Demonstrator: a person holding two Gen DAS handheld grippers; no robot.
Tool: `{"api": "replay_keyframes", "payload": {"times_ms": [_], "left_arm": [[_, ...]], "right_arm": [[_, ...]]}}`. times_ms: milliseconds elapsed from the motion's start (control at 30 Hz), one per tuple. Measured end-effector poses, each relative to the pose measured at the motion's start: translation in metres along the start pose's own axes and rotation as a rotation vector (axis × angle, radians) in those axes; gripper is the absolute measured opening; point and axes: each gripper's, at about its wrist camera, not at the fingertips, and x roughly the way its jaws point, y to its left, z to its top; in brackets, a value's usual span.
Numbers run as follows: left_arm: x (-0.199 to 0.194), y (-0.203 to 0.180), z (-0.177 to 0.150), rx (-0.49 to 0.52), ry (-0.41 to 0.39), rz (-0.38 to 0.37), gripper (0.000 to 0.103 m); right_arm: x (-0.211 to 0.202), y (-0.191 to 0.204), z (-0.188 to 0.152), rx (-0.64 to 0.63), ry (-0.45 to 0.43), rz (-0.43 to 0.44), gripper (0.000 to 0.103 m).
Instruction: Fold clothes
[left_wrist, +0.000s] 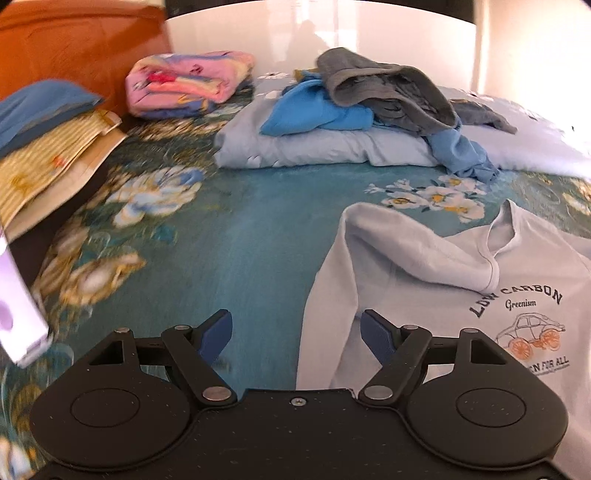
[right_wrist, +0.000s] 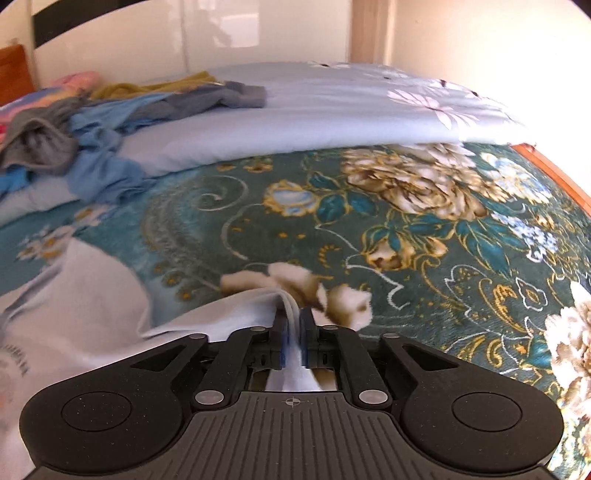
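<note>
- pale grey cotton sweatshirt with a car print and dark lettering (left_wrist: 443, 280) lies on the teal floral bedspread (left_wrist: 240, 240), one sleeve laid over its chest.
- the right tool (right_wrist: 293, 332) is clamped on a bunched edge of that sweatshirt; the cloth stands folded between the blue pads.
- the left tool (left_wrist: 297, 332) hangs with its jaws wide apart, holding nothing, just over the sweatshirt's near side edge.
- risk: the pinched fold looks thin, so a quick pull could slip it free or drag the whole garment askew, undoing the laid sleeve.
- room: open bedspread lies to the left and ahead; the heap of blue and grey clothes (left_wrist: 369, 96) on the pale folded quilt (left_wrist: 332, 147) sits well apart behind, the bed's wooden edge (right_wrist: 554, 177) away at the right.
</note>
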Motion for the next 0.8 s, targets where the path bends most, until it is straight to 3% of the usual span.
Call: {"api": "replay_keyframes", "payload": {"times_ms": [100,233,333,467,567,733,800], "left_arm": [[0.009,-0.006,0.012,0.103,-0.021,-0.035,0.075],[0.030,-0.012,0.030,0.187,-0.031,-0.116,0.075],[0.059,-0.019,0.042,0.219,0.006,-0.147,0.075],[0.084,-0.022,0.049,0.236,0.050,-0.171,0.075],[0.088,-0.018,0.047,0.267,0.048,-0.185,0.075],[0.094,-0.008,0.044,0.283,0.046,-0.206,0.071],[0.099,-0.011,0.045,0.288,0.044,-0.212,0.063]], "right_arm": [[-0.035,0.006,-0.004,-0.038,-0.023,0.053,0.029],[-0.049,0.024,0.008,-0.056,-0.041,0.162,0.035],[-0.018,0.055,0.029,-0.080,-0.024,0.262,0.036],[0.047,0.108,0.051,-0.147,0.066,0.368,0.036],[0.090,0.136,0.062,-0.190,0.120,0.370,0.036],[0.128,0.153,0.070,-0.203,0.167,0.379,0.038],[0.135,0.159,0.069,-0.245,0.177,0.356,0.039]]}}
